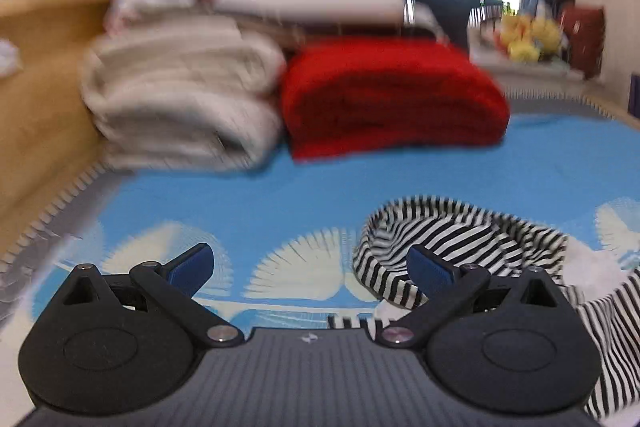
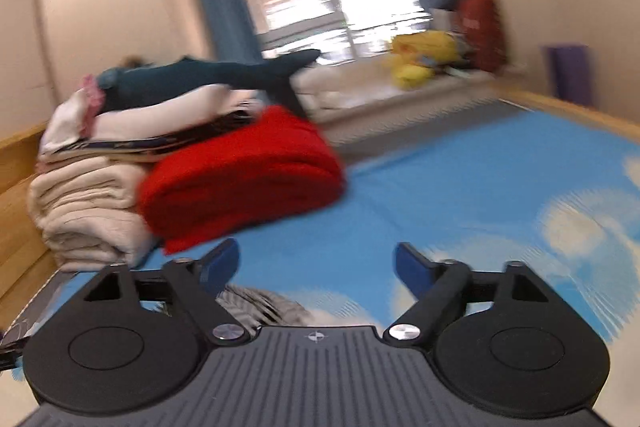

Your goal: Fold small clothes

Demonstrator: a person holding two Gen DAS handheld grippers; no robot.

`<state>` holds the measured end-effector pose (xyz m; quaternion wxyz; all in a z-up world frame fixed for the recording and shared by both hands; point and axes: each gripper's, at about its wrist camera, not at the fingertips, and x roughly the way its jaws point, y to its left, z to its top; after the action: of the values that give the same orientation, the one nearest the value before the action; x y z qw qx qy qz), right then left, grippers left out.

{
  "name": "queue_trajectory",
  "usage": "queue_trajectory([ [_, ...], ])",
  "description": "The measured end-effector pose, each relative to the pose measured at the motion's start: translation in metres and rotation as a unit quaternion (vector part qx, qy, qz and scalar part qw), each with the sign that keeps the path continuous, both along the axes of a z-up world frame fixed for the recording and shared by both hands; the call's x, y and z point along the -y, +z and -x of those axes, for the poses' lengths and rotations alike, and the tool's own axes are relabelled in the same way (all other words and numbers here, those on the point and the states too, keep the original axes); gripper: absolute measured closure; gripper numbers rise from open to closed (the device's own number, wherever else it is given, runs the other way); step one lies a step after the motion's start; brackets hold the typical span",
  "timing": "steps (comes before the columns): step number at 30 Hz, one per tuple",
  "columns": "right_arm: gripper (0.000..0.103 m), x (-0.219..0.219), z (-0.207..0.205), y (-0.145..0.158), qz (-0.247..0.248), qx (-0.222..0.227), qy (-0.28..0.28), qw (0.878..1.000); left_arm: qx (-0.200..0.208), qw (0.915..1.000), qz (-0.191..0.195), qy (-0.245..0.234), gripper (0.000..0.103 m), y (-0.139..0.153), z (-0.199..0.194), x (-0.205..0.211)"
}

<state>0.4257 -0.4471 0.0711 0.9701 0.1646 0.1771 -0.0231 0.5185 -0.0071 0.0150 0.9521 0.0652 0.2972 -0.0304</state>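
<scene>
A black-and-white striped garment [image 1: 472,239] lies crumpled on the blue mat [image 1: 248,195] with white cloud shapes, at the lower right of the left wrist view. My left gripper [image 1: 310,265] hangs above the mat, open, with nothing between its blue pads; its right finger [image 1: 430,269] is in front of the garment's edge. In the right wrist view only a corner of the striped garment [image 2: 264,305] shows, low between the fingers. My right gripper [image 2: 316,267] is open wide and holds nothing, raised above the mat [image 2: 460,195].
A folded red blanket [image 1: 392,99] and a stack of cream bedding [image 1: 180,95] with more clothes on top stand at the mat's far left. A wooden bed frame [image 1: 36,99] borders the left side. Yellow plush toys [image 2: 424,59] lie by the window.
</scene>
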Motion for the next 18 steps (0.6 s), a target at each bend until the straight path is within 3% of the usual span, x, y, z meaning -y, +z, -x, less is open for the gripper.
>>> queue_trajectory([
  [3,0.008,-0.035,-0.102,-0.012,0.000,-0.047,0.030,0.998,-0.083,0.9937,0.075,0.005,0.001,-0.044,-0.079,0.004],
  [6,0.008,-0.073,-0.192,-0.054,0.025,-0.102,0.029,0.994,-0.108,0.9883,0.105,0.021,0.001,-0.084,-0.128,0.017],
  [8,0.008,-0.098,-0.237,-0.087,0.068,-0.133,0.027,0.988,-0.128,0.9857,0.108,0.019,0.001,-0.107,-0.155,0.028],
  [11,0.008,-0.131,-0.288,-0.139,0.131,-0.172,0.031,0.976,-0.155,0.9846,0.069,0.041,0.001,-0.137,-0.193,0.045],
  [12,0.008,-0.138,-0.300,-0.157,0.140,-0.188,0.035,0.971,-0.159,0.9843,0.061,0.047,0.003,-0.144,-0.201,0.048],
  [13,0.010,-0.144,-0.310,-0.174,0.149,-0.207,0.039,0.966,-0.159,0.9844,0.056,0.049,0.028,-0.150,-0.207,0.049],
  [14,0.024,-0.149,-0.319,-0.189,0.164,-0.229,0.042,0.959,-0.157,0.9851,0.056,0.039,0.059,-0.155,-0.214,0.053],
  [15,0.047,-0.153,-0.325,-0.204,0.180,-0.255,0.051,0.949,-0.162,0.9844,0.063,0.024,0.096,-0.154,-0.218,0.051],
  [16,0.097,-0.156,-0.325,-0.209,0.186,-0.252,0.059,0.948,-0.160,0.9840,0.076,0.021,0.099,-0.148,-0.223,0.054],
  [18,0.099,-0.146,-0.317,-0.186,0.181,-0.191,0.028,0.964,-0.101,0.9907,0.090,0.014,0.099,-0.118,-0.219,0.061],
])
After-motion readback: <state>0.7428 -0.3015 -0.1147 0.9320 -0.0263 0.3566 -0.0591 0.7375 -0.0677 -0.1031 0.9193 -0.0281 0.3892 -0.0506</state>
